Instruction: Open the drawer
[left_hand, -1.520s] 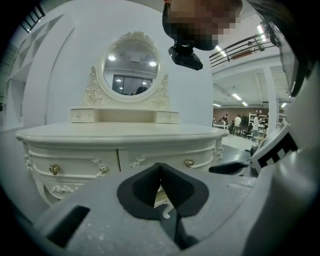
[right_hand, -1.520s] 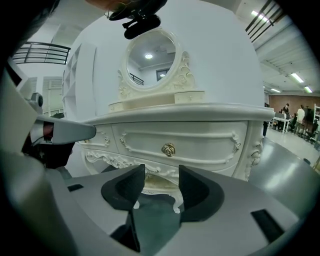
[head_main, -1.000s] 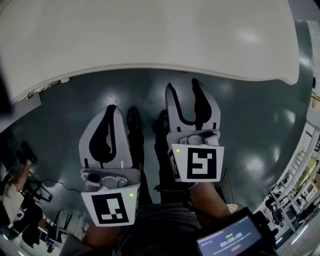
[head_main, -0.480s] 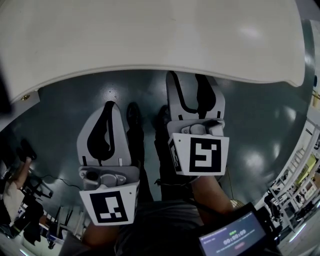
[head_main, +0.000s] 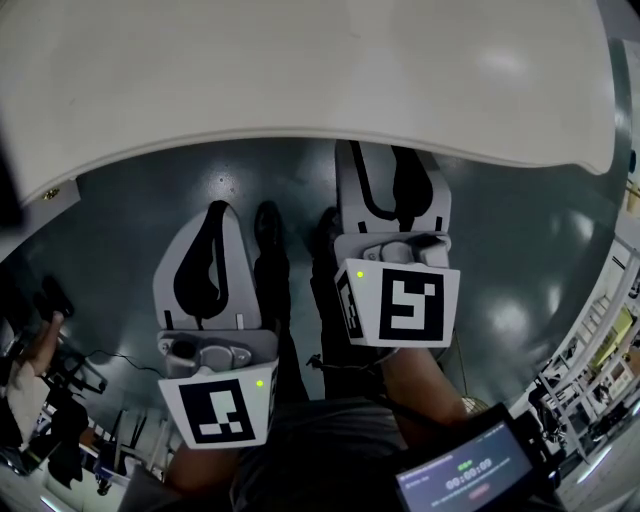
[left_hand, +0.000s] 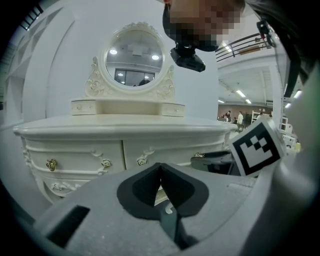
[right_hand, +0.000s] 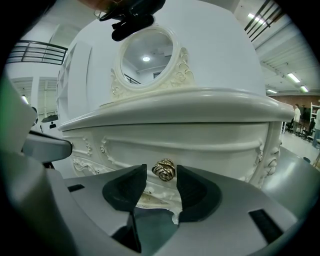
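At the centre of the right gripper view, the right gripper (right_hand: 161, 174) sets its parted jaws either side of the drawer's (right_hand: 210, 142) gold rose knob (right_hand: 164, 170), seemingly lined up to pinch it, while the left gripper (left_hand: 160, 175), closed and empty, waits aside.

Bright hall, glossy floor
The dark grey-green floor (head_main: 530, 250) mirrors lamps; strip lights (right_hand: 292, 77) run overhead, beside a white wall (right_hand: 220, 55).

An oval mirror (left_hand: 134, 61) in a carved cream frame stands upright before a white wall (right_hand: 220, 45). The floor (head_main: 520, 260) is dark, glossy green. A small lit screen (head_main: 465, 477) glows low at right, and distant people (left_hand: 239, 118) stand far back
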